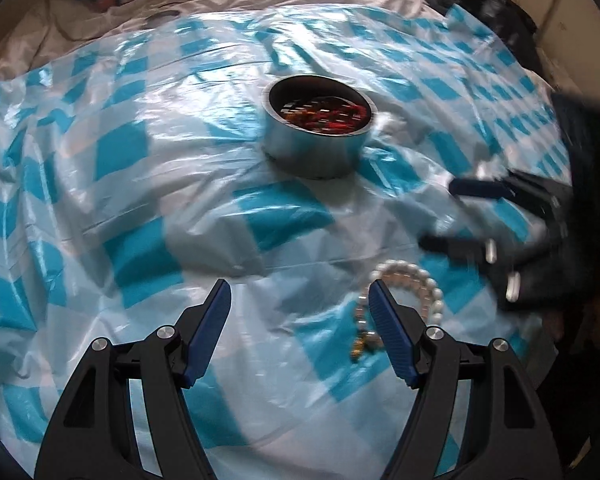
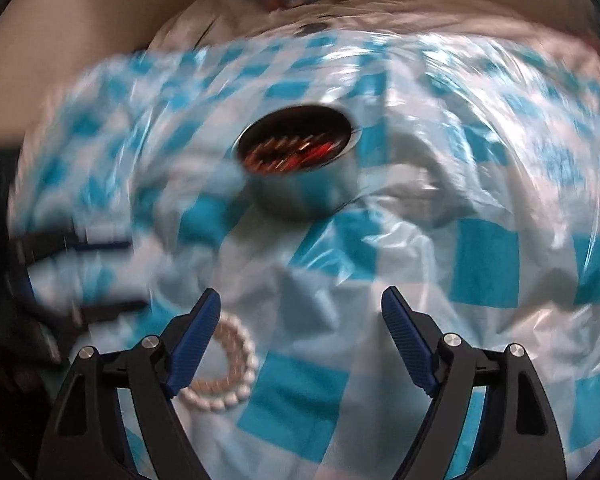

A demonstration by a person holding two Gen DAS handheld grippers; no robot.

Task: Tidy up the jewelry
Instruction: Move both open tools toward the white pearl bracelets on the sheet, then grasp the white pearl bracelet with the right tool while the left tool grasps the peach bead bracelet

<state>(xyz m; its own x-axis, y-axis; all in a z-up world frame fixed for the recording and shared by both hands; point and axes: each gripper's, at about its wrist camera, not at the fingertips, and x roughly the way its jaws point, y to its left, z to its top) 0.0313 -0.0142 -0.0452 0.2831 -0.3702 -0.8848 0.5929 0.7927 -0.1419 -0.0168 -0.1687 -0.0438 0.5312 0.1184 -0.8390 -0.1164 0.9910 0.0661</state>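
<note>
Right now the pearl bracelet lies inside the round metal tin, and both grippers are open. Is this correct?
Not quite. The pearl bracelet is not inside the round metal tin; it lies on the blue checked sheet, nearer the camera than the tin, as the left wrist view shows. The left gripper and the right gripper are both open, as you said.

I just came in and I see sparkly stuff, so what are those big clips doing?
Someone is tidying jewelry on a blue-and-white checked plastic sheet. A white pearl bead bracelet lies loose beside the open left gripper. The right gripper is open too, holding nothing. A round shiny metal tin farther back already holds reddish pieces.
</note>
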